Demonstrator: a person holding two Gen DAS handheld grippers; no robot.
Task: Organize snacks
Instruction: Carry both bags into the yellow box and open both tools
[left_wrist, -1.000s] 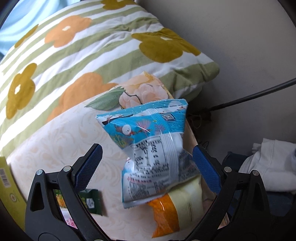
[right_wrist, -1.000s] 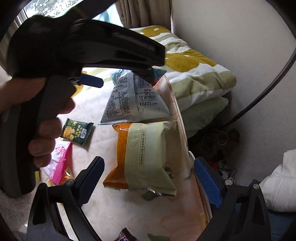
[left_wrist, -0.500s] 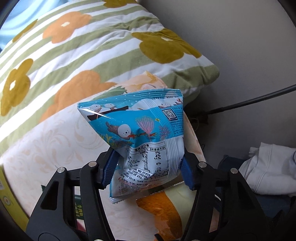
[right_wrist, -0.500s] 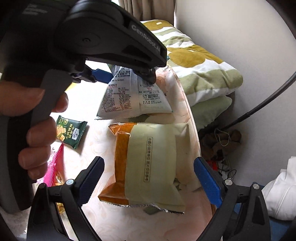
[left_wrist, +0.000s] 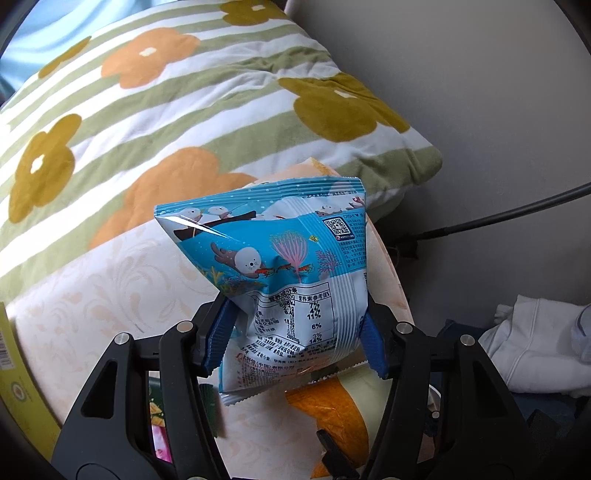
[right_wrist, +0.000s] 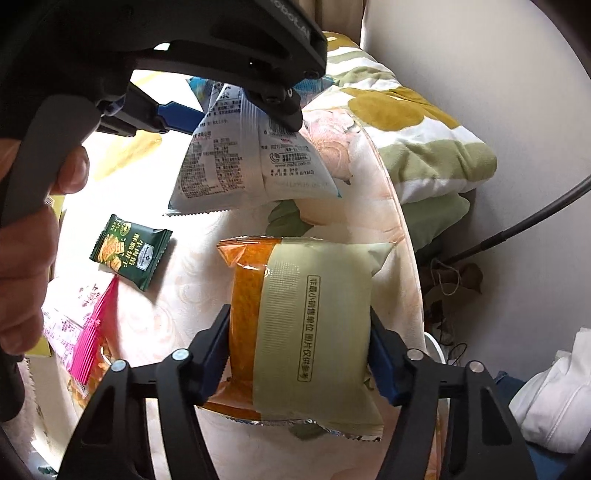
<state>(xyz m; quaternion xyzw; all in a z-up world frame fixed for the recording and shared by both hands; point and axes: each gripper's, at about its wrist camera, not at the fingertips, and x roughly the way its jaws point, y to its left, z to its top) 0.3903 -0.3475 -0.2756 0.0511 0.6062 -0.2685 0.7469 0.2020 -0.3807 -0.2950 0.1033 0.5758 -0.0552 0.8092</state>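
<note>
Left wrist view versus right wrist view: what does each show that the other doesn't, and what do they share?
Only the left wrist: the blue bag's seal artwork and the left gripper closed on that bag. Only the right wrist: the green packet, the pink packets, the hand and the right gripper, its jaws just closing on the orange bag. Both: both bags, the floral pillow and the white cloth.

Blue snack bag: 7%, 4%, 11%, 6%, 14%

place: home, bedroom | shown by: flowered striped pillow at head of mattress | curtain behind pillow | white clothes heaped beside mattress on floor
</note>
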